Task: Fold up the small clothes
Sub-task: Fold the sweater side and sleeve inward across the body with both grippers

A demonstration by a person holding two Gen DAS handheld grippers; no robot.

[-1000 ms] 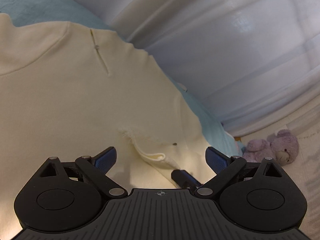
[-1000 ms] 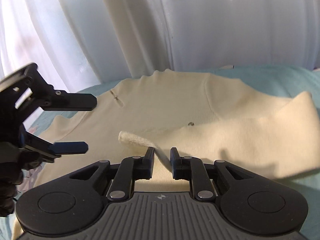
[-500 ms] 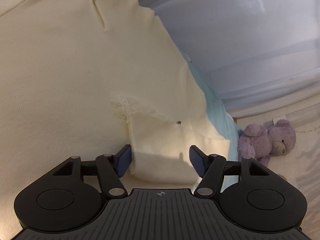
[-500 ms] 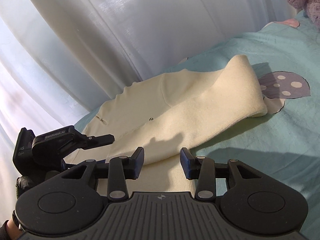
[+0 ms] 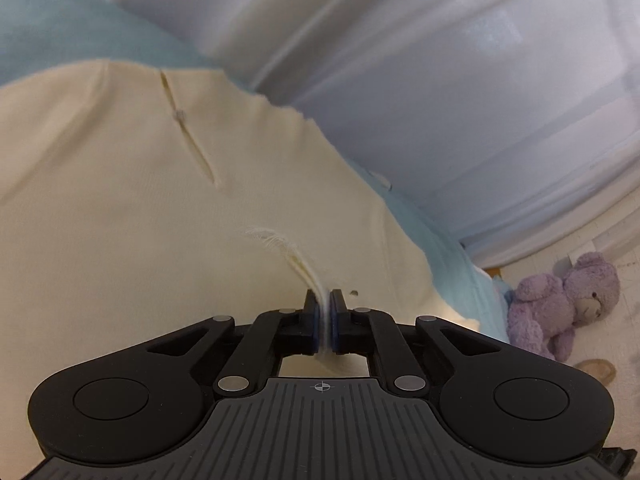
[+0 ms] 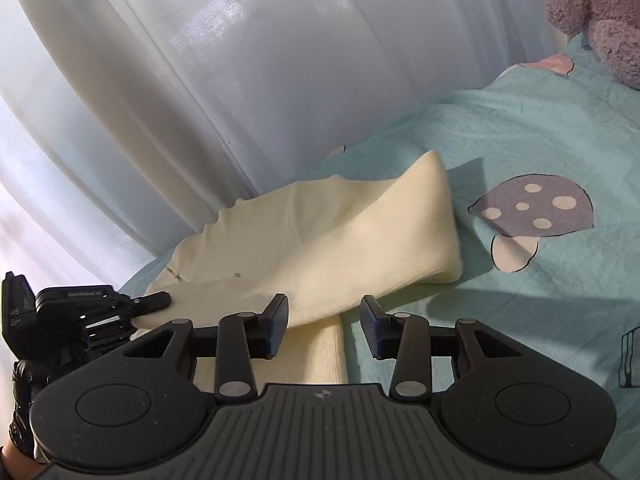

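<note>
My left gripper [image 5: 324, 300] pinches a fold of the cream garment [image 5: 120, 220]; my right gripper [image 6: 324, 320] stands spread over its edge, gripping nothing. The garment lies on the teal sheet [image 6: 520, 140], white curtain [image 6: 200, 80] beyond

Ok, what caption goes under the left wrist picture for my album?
Left tongs pinching a fold of the cream garment on the teal bedsheet, purple teddy watching.

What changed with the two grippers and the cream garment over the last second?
The left gripper closed from wide open onto a frayed fold of the cream garment. The right gripper let go of the fold it pinched; its jaws now stand apart over the cloth. The garment stayed on the teal bedsheet.
</note>
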